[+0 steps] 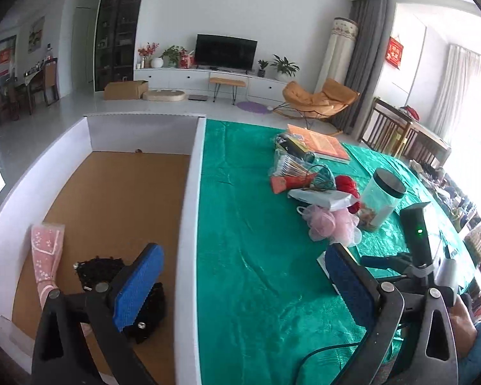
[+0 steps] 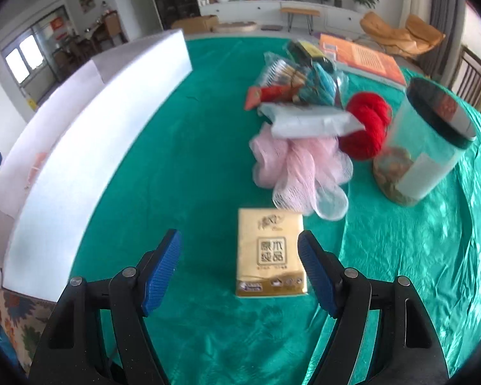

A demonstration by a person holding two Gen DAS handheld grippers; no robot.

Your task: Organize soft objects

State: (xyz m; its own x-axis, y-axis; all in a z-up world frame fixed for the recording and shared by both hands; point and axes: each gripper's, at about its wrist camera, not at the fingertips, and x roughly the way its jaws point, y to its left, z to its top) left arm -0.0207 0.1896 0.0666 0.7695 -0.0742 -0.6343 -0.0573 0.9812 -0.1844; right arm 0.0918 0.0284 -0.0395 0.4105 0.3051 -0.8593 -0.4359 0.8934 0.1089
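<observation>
We hold the right gripper (image 2: 239, 269) spread around the tissue pack (image 2: 270, 253) to grab it, while the left gripper (image 1: 240, 284), also spread, waits over the box (image 1: 194, 173) wall.

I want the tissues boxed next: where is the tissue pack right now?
In the right wrist view, the tissue pack lies on the green tablecloth between the right tool's open fingers, just below the pink bath pouf.

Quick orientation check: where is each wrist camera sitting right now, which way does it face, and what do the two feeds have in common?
Left wrist: above the box wall, facing the TV; open left gripper straddles the white box holding a pink sock and a black item.
Right wrist: low over the green cloth; open right gripper flanks the tissue pack.
Shared: pink mesh pouf, red yarn, jar, box.
</observation>
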